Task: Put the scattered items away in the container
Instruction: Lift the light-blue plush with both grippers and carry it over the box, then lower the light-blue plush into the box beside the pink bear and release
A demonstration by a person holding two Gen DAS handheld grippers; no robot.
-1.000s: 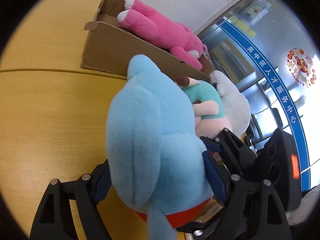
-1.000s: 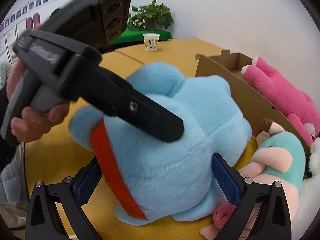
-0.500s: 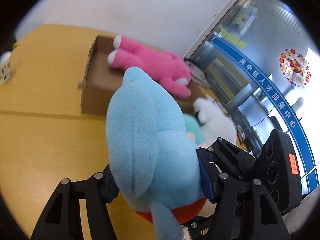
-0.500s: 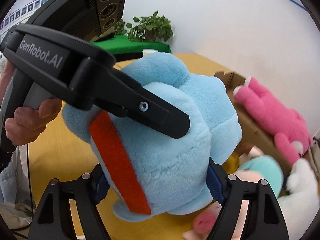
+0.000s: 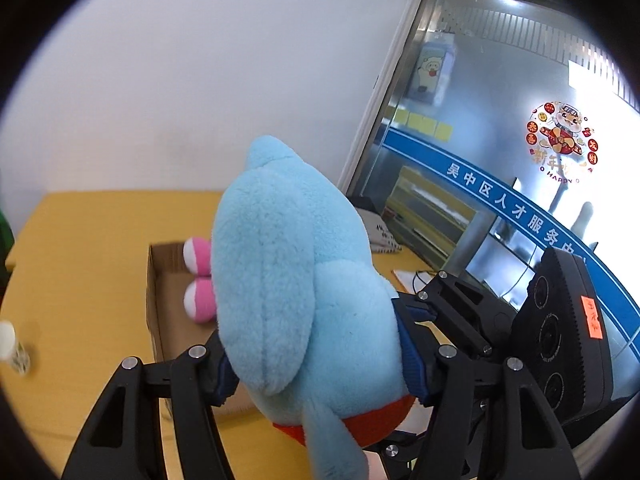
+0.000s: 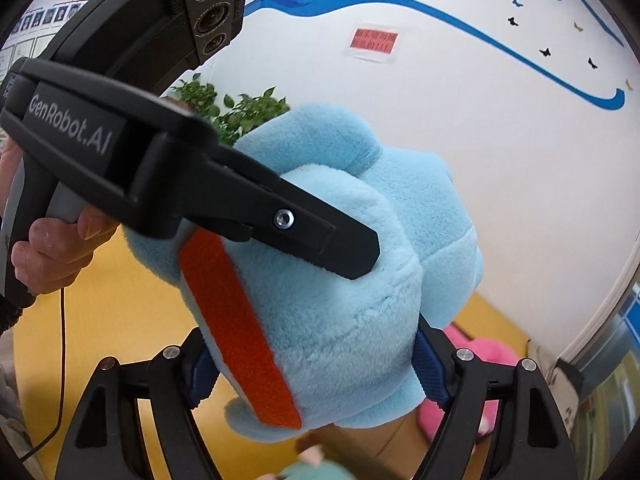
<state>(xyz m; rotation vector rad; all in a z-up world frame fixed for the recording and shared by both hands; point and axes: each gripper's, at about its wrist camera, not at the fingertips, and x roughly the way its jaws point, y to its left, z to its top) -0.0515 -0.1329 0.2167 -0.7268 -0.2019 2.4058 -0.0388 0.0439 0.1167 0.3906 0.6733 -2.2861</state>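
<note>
Left wrist: both tongs (image 5: 316, 364) (image 6: 316, 372) clamp blue plush (image 5: 296, 280) above cardboard box (image 5: 154, 292) rim.

Office or public service centre, not a home. Glass partition (image 5: 500, 128) carries a blue band with white Chinese lettering (image 5: 516, 212) and a festive sticker (image 5: 562, 142). White wall (image 6: 460, 128) has a painted blue swoosh (image 6: 460, 28), slogan characters, a red notice (image 6: 373, 42), a photo board at the top left. Potted plant (image 6: 232, 108) behind a yellow wooden table (image 5: 84, 240); notebook (image 5: 380, 236) at its far edge.
</note>
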